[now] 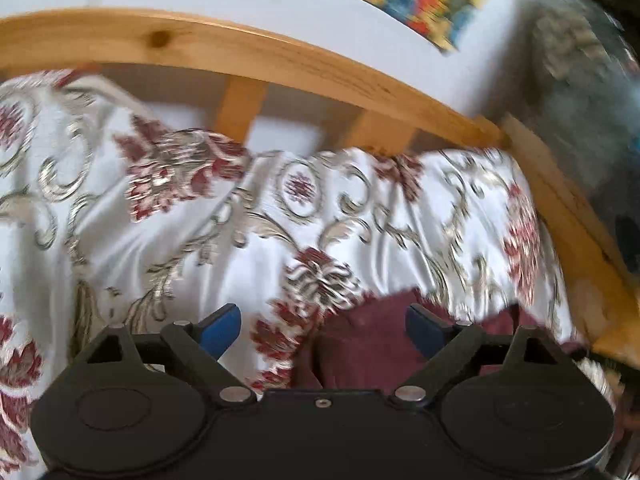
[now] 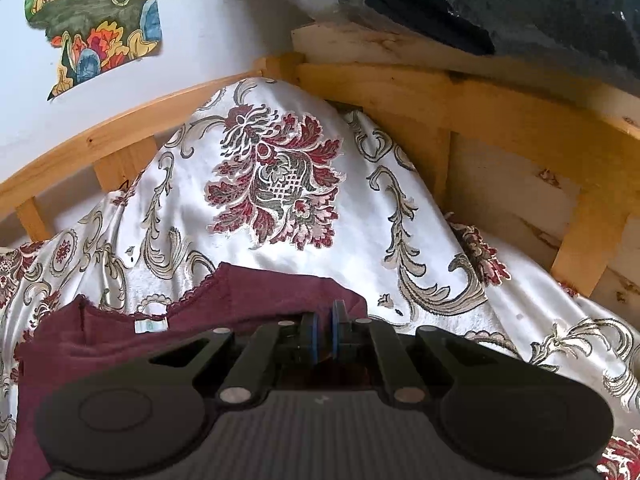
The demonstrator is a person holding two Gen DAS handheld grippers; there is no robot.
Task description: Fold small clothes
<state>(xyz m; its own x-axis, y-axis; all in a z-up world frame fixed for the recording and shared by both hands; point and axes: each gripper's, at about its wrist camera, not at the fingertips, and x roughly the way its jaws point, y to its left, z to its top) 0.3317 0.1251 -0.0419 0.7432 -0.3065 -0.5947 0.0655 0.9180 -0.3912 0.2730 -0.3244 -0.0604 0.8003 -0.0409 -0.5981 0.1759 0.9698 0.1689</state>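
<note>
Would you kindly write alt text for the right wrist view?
The right gripper, closed, pinches the edge of a maroon garment lying on a white floral bedspread. A wooden bed frame and a colourful wall picture sit behind.

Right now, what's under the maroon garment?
The maroon garment lies on a white floral bedspread, which shows all around it. Whatever lies beneath the bedspread is covered. The right hand-held gripper hides part of the garment.

garment (image 2: 248, 300): we see it lying on bedspread (image 2: 280, 240), nearest us
bedspread: over bed, rising toward corner behind garment
bed frame (image 2: 120, 128): rails behind & to right of bedspread
wall picture (image 2: 96, 24): above frame, upper left
dark bundle (image 2: 520, 8): atop right rail
</note>
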